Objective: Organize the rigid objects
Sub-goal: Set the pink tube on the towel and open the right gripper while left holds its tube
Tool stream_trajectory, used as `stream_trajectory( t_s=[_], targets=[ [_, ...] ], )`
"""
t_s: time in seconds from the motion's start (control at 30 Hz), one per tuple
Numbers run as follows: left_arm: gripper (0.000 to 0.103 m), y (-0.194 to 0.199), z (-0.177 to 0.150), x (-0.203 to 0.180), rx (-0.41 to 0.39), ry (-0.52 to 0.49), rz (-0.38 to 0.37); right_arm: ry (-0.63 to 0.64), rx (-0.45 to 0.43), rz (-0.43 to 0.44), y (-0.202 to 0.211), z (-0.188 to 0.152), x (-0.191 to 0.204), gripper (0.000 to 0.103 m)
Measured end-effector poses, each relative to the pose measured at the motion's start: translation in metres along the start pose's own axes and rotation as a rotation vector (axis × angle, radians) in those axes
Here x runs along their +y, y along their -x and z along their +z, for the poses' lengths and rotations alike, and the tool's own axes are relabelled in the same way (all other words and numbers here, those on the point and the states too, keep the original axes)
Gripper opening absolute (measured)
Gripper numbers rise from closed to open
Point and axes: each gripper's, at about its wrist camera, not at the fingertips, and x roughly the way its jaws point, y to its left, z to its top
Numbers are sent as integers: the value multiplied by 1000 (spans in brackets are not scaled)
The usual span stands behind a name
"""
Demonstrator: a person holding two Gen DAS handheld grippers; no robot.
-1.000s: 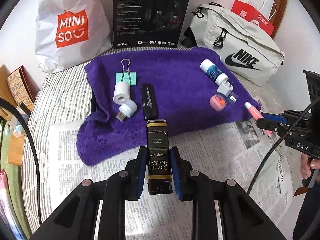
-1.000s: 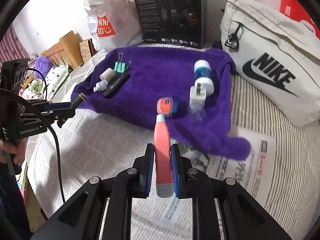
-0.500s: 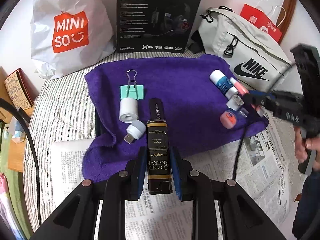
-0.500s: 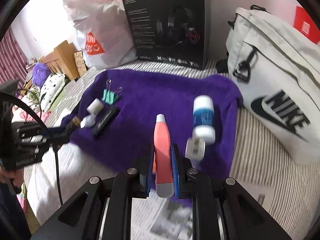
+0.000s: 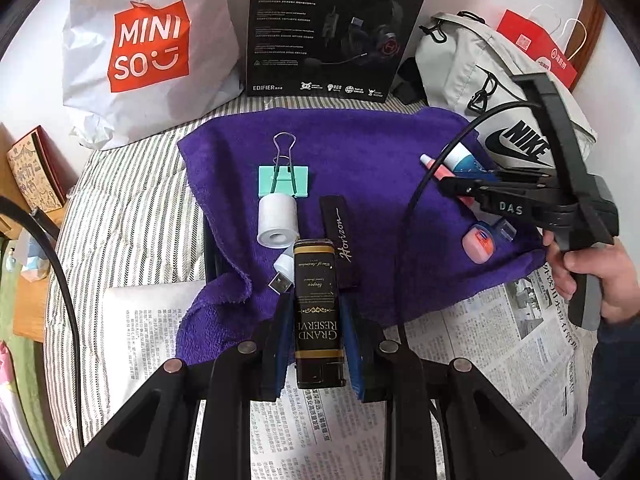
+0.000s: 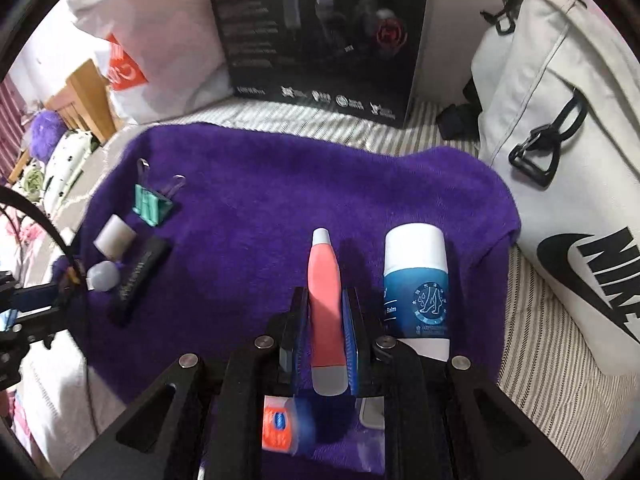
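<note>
A white MINISO bag (image 5: 148, 52), a black headset box (image 5: 332, 28) and a grey Nike bag (image 5: 492, 92) stand along the back of the bed; all three are closed, and what they hold cannot be seen.

The left hand-held gripper (image 5: 318, 336) is clamped on a black lighter (image 5: 318, 312) lettered "GRAND RESERVE". The lighter sticks out ahead of the pads over the near edge of the purple towel (image 5: 360, 152), its far end just beside a black bar (image 5: 340, 240) and a small white USB plug (image 5: 285, 270). Beyond these lie a white roll (image 5: 277, 220) and a teal binder clip (image 5: 284, 180).

The right hand-held gripper (image 6: 326, 336) is closed on a coral tube (image 6: 325, 304) with a white tip, which points across the towel toward the headset box. Just to its right lies a blue-and-white balm stick (image 6: 416, 288), close but apart from the tube. An orange tin (image 6: 276, 428) shows under the gripper's frame. In the left wrist view a hand (image 5: 600, 280) holds this gripper over the towel's right side.

The middle and back of the towel lie bare between the two clusters. The towel's front edge hangs over newspaper (image 5: 480, 344) spread on the striped bedding (image 5: 132, 208); its right edge runs close to the Nike bag.
</note>
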Motion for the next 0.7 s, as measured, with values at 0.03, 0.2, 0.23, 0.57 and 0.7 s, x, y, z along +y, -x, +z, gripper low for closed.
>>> stream_trajectory(
  t_s=[0.03,0.2,0.23,0.57,0.7],
  targets=[
    [23,0,0,0,1,2,-4,1,4,-3,-3,0,0,17],
    [23,-2,0,0,5,0,-5,6,7,-24,-9,-1,-1,17],
    [23,-2,0,0,6,-2,-5,8,8,-25,-10,0,0,17],
    [23,3,3,2,6,4,7,20,16,12,-6,-3,3,38],
    [23,6,3,3,2,8,14,42,-6,-3,10,-7,9,39]
  ],
)
